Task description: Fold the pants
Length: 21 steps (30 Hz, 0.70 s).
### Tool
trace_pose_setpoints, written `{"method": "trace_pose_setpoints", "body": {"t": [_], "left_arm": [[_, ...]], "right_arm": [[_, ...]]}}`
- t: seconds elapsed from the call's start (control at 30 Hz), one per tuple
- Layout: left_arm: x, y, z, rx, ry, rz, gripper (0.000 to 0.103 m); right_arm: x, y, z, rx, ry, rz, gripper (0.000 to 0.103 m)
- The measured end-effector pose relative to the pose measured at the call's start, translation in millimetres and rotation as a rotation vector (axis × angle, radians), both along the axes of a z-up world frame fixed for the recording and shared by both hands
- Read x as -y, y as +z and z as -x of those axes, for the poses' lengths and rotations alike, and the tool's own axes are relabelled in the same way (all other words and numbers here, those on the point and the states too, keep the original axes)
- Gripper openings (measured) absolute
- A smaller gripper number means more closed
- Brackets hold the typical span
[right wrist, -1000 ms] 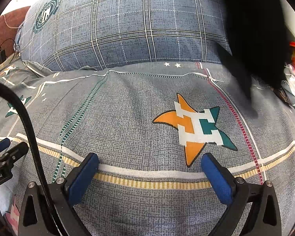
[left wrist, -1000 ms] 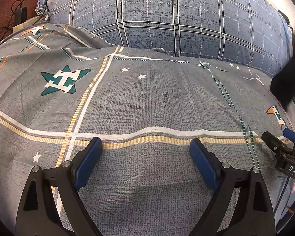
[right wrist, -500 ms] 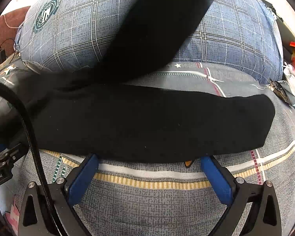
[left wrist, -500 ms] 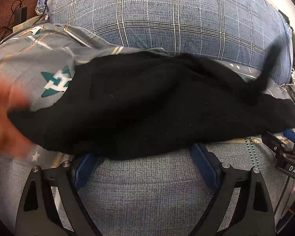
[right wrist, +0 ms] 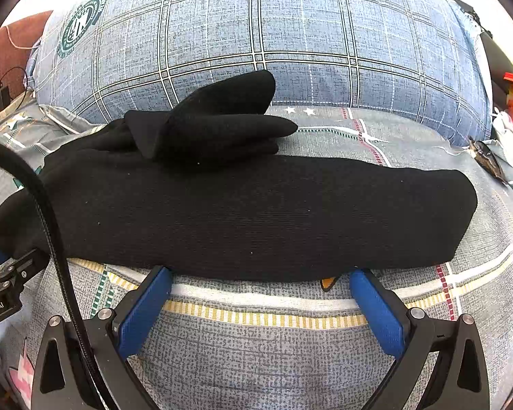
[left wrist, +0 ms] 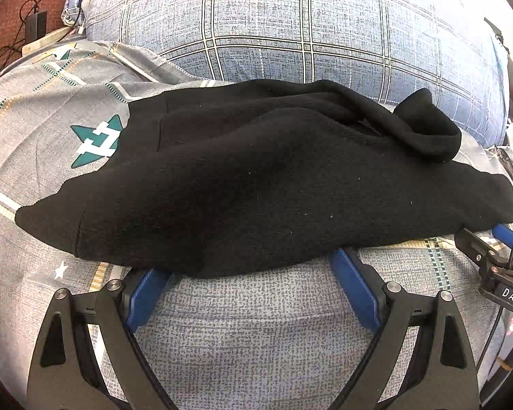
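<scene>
pants [left wrist: 256, 177], black knit, lie in a loose heap across the patterned bedsheet [left wrist: 249, 324], long axis running 9 to 3 o'clock, in front of the blue plaid pillow [left wrist: 290, 27] at 12. near edge of the fabric drapes over the tips of both grippers, so the heap sits right at their reach, likely dropped there so both can start from the near hem.

left gripper [left wrist: 249, 276]: fingers spread wide, blue pads [left wrist: 354, 287] resting on the sheet, tips tucked just under the near hem at 6 o'clock, clamped on nothing. waistband end seems to be at 9 o'clock by the teal star print [left wrist: 95, 141]; one leg is bunched back on itself at 2 o'clock.

right gripper [right wrist: 260, 280]: also wide apart, gripping nothing, tips under the near edge. lower leg lies straight out to 3 o'clock, other leg crumpled at 11. black cable [right wrist: 51, 225] crosses at 9.

versus half a second ago: the pants were mid-drop, blurred, with a person's hand in view; now the hand is gone and the cloth has settled. a second ago the sheet was bare. grippers haven't shifted. folding not yet begun.
</scene>
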<state>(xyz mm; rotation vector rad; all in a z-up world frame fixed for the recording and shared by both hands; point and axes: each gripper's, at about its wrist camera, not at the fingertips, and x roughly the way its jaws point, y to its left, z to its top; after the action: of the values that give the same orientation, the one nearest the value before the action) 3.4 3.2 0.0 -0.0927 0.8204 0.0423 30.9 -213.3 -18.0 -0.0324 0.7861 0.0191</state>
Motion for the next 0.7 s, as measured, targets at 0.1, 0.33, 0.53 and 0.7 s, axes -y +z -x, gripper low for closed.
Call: {"method": "trace_pose_setpoints", "body": {"t": [0.1, 0.33, 0.53, 0.7], "left_arm": [[0.4, -0.6, 0.1, 0.0, 0.0, -0.001, 0.092], [4.4, -0.3, 1.3, -0.005, 0.001, -0.014, 0.092], [6.0, 1.9, 0.8, -0.019, -0.014, -0.029, 0.092], [6.7, 6.4, 4.4, -0.038, -0.039, -0.041, 0.092]], "right_arm": [[0.3, 0.2, 0.0, 0.0, 0.0, 0.0, 0.103], [1.1, -0.6, 0.2, 0.0, 0.0, -0.001, 0.103], [2.4, -0.2, -0.6, -0.002, -0.001, 0.003, 0.103], [4.2, -0.7, -0.1, -0.004, 0.0, 0.002, 0.103]]}}
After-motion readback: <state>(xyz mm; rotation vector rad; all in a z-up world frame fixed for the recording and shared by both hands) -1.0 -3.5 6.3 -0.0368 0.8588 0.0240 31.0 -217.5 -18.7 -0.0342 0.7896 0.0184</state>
